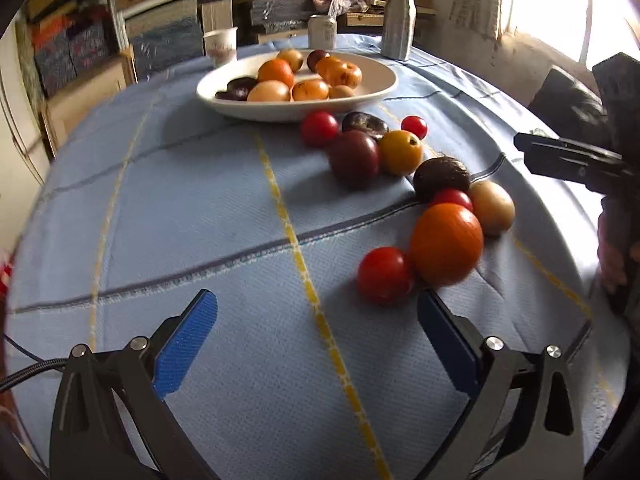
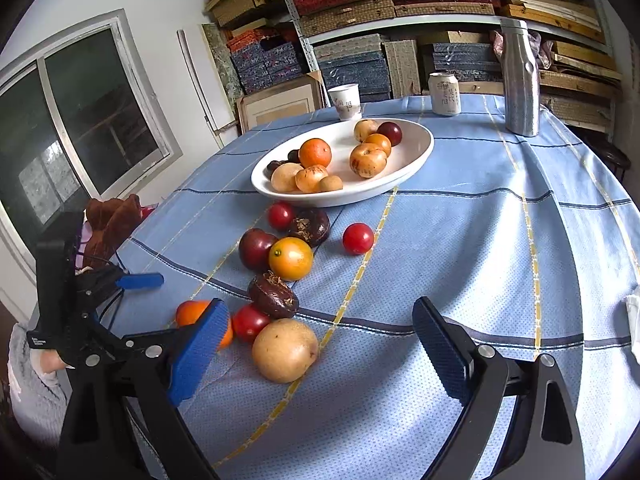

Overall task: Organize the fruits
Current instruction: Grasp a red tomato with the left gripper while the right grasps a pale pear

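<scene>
Shelves stacked with woven and patterned boxes point(image 2: 360, 4) are seen behind a bench point(image 2: 480, 240) covered by a blue checked cloth.

Low over the near edge, the left hand-held gripper point(image 1: 318, 340) is held with its blue pads spread wide apart and nothing between them. Just ahead of its right pad lie a red tomato point(image 1: 384, 275) and a large orange point(image 1: 447, 243), which touch each other. Behind the orange, a smaller red fruit point(image 1: 454, 198), a tan round fruit point(image 1: 492, 207) and a dark wrinkled fruit point(image 1: 440, 176) are clustered together.

The right hand-held gripper point(image 2: 320, 344) is likewise held open and empty, with the tan round fruit just in front of the gap between its pads, nearer the left one. The large orange is partly hidden behind that left pad.

Farther out, a dark purple plum point(image 2: 256, 249) and a yellow-orange citrus point(image 2: 291, 258) are seen touching, with a second wrinkled dark fruit point(image 2: 310, 226) and two more red tomatoes near them.

Beyond this group, a white oval dish point(image 2: 416, 160) is set, already filled with oranges, tan fruits and dark plums. Behind the dish stand a paper cup point(image 2: 347, 101), a drinks can point(image 2: 444, 93) and a silver bottle point(image 2: 519, 80).
</scene>
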Motion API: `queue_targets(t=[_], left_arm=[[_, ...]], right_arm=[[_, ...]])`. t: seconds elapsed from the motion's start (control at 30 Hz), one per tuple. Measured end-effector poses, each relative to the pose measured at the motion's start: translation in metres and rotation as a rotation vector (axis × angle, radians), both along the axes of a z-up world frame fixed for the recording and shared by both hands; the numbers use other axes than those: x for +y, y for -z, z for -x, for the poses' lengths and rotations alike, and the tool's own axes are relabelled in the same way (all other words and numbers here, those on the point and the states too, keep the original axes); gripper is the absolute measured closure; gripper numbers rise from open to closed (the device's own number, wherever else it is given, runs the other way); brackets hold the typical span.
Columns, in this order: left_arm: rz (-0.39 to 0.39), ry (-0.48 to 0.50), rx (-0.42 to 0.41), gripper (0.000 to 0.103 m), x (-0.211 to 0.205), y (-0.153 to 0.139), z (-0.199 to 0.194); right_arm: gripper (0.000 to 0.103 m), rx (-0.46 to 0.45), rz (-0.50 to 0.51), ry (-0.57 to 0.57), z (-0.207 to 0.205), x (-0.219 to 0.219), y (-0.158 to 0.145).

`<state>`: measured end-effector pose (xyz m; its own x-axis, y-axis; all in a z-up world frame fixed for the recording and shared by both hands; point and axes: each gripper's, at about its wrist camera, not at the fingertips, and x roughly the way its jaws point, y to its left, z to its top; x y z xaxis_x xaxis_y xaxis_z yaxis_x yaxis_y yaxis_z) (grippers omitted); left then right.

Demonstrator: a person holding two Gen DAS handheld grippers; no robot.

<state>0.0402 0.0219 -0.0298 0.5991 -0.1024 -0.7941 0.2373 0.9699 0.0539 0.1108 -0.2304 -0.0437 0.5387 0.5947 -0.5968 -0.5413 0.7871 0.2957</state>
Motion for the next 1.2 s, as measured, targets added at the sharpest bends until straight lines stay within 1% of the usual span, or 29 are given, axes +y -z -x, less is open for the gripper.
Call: queue_targets(t=[0.1, 0.13, 0.17, 0.2, 0.23, 0.27, 0.3, 0.4, 0.47, 0.5, 0.57, 0.73, 0.77, 0.87, 0.9, 0.97, 1.0, 1.03, 1.07, 1.17, 1.2], left_arm=[[-0.078, 0.049, -0.001, 0.005, -0.017, 0.004, -0.003], [-0.107, 0.069, -0.01, 0.008, -0.023, 0.004, -0.004], [-0.113, 0.083, -0.017, 0.015, -0.026, 0.003, -0.007], [-0.113, 0.1, -0.02, 0.027, -0.029, 0.002, -0.009], [-0.107, 0.111, -0.019, 0.035, -0.03, 0.002, -0.01], [-0.091, 0.124, -0.012, 0.046, -0.031, 0.003, -0.012], [-0.08, 0.132, -0.007, 0.05, -0.032, 0.003, -0.013], [-0.059, 0.147, -0.012, 0.055, -0.032, 0.003, -0.013], [-0.053, 0.153, -0.012, 0.057, -0.032, 0.003, -0.01], [-0.052, 0.157, -0.013, 0.058, -0.033, 0.004, -0.009], [-0.053, 0.162, -0.01, 0.059, -0.034, 0.005, -0.009], [-0.053, 0.161, -0.011, 0.059, -0.035, 0.006, -0.01], [-0.055, 0.161, -0.011, 0.059, -0.034, 0.006, -0.01], [-0.056, 0.161, -0.012, 0.059, -0.034, 0.006, -0.01], [-0.056, 0.161, -0.012, 0.059, -0.034, 0.006, -0.01], [-0.056, 0.161, -0.011, 0.059, -0.034, 0.006, -0.011], [-0.056, 0.161, -0.011, 0.059, -0.034, 0.006, -0.011], [-0.055, 0.161, -0.012, 0.059, -0.034, 0.006, -0.01], [-0.051, 0.162, -0.012, 0.061, -0.034, 0.006, -0.01], [-0.049, 0.176, -0.018, 0.07, -0.037, 0.005, -0.007], [-0.057, 0.175, -0.023, 0.071, -0.038, 0.005, -0.006]], right_arm=[[0.009, -0.003, 0.0, -0.001, 0.001, 0.0, 0.0], [0.009, -0.004, 0.0, -0.002, 0.001, 0.001, -0.001], [0.009, -0.005, 0.001, -0.003, 0.001, 0.001, -0.001], [0.009, -0.005, 0.001, -0.003, 0.001, 0.001, -0.001], [0.009, -0.006, 0.002, -0.005, 0.001, 0.001, -0.001], [0.009, -0.007, 0.003, -0.008, 0.001, 0.002, -0.001], [0.009, -0.008, 0.004, -0.01, 0.001, 0.002, -0.002], [0.012, -0.007, 0.005, -0.022, 0.002, 0.003, -0.001], [0.021, 0.003, 0.012, -0.046, 0.003, 0.006, 0.001], [0.023, 0.014, 0.021, -0.068, 0.003, 0.01, 0.002], [0.033, 0.032, 0.056, -0.116, 0.005, 0.02, 0.007], [0.043, 0.027, 0.145, -0.18, 0.013, 0.041, 0.012], [0.043, 0.02, 0.168, -0.178, 0.014, 0.044, 0.013], [0.044, 0.014, 0.196, -0.173, 0.016, 0.047, 0.014], [0.044, 0.022, 0.205, -0.168, 0.015, 0.047, 0.015], [0.045, 0.072, 0.216, -0.173, 0.009, 0.05, 0.023], [0.047, 0.081, 0.213, -0.171, 0.008, 0.049, 0.024], [0.055, 0.073, 0.21, -0.168, 0.009, 0.049, 0.023], [0.059, 0.073, 0.21, -0.17, 0.009, 0.049, 0.023], [0.06, 0.077, 0.189, -0.168, 0.007, 0.046, 0.023], [0.06, 0.075, 0.187, -0.168, 0.008, 0.046, 0.022]])
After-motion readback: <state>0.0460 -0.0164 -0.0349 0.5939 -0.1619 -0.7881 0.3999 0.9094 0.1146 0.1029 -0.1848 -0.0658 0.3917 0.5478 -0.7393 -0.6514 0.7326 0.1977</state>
